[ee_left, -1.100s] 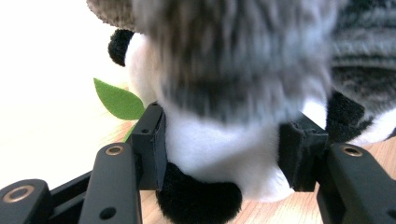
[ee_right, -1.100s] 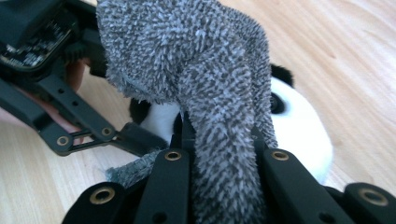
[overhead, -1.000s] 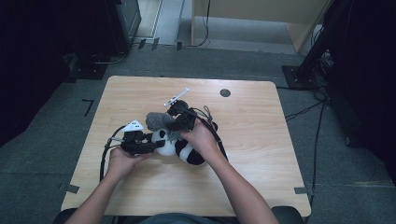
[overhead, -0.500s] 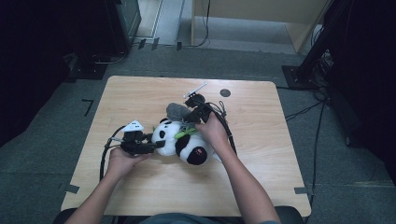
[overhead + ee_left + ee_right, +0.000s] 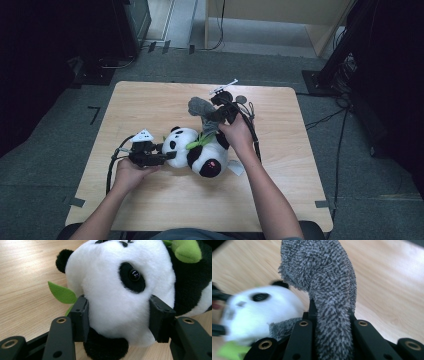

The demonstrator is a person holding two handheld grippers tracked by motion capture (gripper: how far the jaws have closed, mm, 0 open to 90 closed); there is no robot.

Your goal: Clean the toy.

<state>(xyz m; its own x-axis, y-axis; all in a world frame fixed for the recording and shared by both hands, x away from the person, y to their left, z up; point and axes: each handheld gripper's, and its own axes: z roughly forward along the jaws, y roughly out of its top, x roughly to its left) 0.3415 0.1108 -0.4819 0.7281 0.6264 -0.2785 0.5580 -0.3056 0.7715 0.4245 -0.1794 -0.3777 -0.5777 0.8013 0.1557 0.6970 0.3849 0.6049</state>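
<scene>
Now we've got the left gripper [image 5: 162, 156] pinching the panda's [image 5: 197, 150] white head to pin it mid-table, while the right gripper [image 5: 216, 116] keeps its jaws clamped on the grey cloth [image 5: 329, 290], lifted beyond the toy, probably for wiping.

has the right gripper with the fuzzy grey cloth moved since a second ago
Yes. The right gripper carried the fuzzy grey cloth toward the table's far edge, nearer the small black disc.
</scene>
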